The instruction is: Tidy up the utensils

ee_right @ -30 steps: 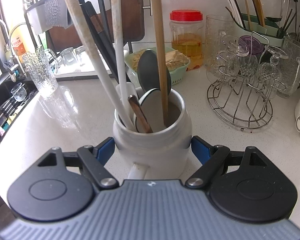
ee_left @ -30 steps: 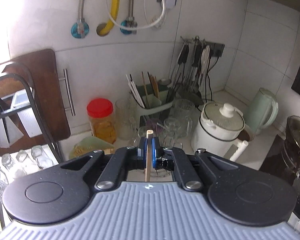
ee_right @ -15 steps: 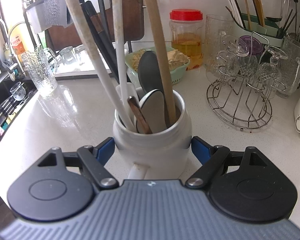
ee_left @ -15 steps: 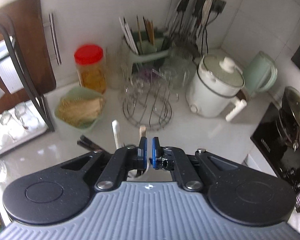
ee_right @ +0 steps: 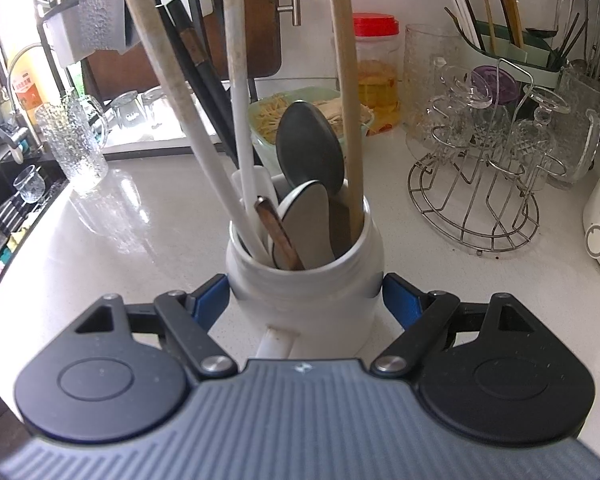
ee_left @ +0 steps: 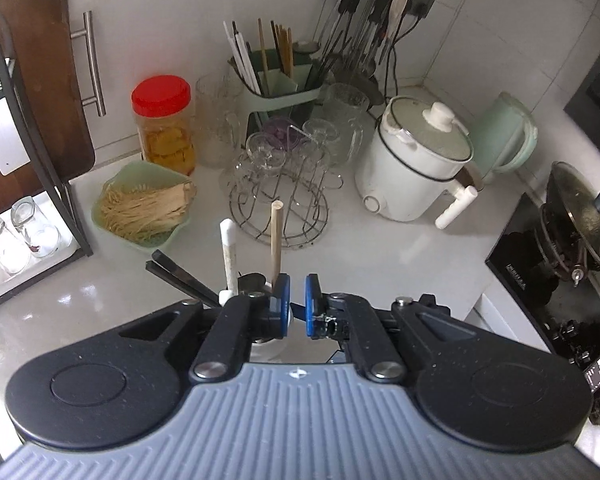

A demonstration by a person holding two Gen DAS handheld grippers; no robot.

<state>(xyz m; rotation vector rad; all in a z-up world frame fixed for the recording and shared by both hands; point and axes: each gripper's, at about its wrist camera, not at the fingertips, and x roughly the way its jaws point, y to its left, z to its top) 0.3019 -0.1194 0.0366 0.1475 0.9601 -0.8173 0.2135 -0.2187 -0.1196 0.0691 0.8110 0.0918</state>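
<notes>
The right gripper [ee_right: 304, 300] clamped the white jar [ee_right: 305, 292], likely heavy and slick, at its waist. The left gripper [ee_left: 296, 300] hung nearly closed and empty, the light, stiff wooden stick [ee_left: 276, 240] at its eleven o'clock.

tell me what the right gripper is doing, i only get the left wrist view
observer: the right gripper is closed on the white jar, with one blue pad pressed against each side.
operator: ok and the wooden stick, is it inside the jar or just next to it
observer: inside. The wooden stick runs down past the rim and leans against the right side of the mouth.
operator: what else is in there, the gripper body blocks the jar for me
observer: a dark spoon stands bowl up in the middle of the jar, just left of the stick.
</notes>
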